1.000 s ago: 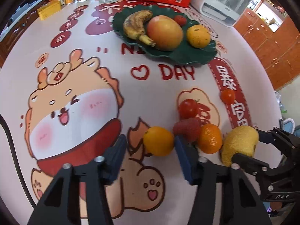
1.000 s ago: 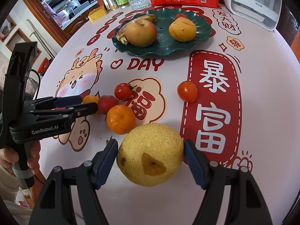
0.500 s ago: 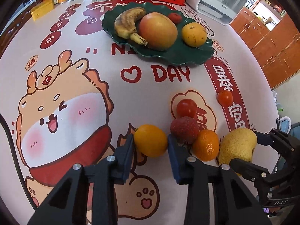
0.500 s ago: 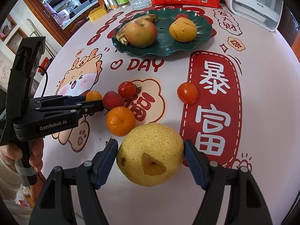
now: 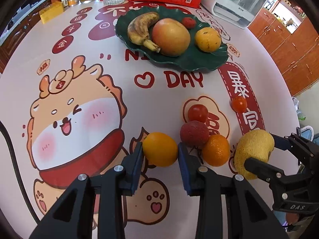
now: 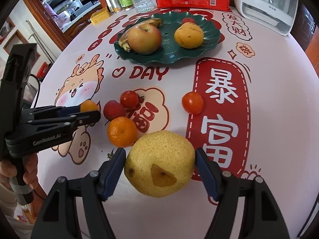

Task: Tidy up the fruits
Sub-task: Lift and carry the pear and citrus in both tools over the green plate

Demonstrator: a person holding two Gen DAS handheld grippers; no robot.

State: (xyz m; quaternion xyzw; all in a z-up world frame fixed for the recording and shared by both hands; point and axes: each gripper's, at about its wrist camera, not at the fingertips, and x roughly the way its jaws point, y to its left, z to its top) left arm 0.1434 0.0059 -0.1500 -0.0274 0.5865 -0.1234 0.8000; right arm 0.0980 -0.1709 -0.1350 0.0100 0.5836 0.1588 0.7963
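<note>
Bright, even daylight — soft shadows, sharp focus; fisheye bends the edges, and the corners go black.

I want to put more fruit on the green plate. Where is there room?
The plate has a bare patch in its middle, between the apple and the orange, and along its near rim. Its left side is crowded: the banana lies against the apple.

The right hand-held gripper is clamping a yellow pear between its blue pads, while the left hand-held gripper is closing on a small orange on the tabletop, beside a strawberry and a mandarin.
</note>
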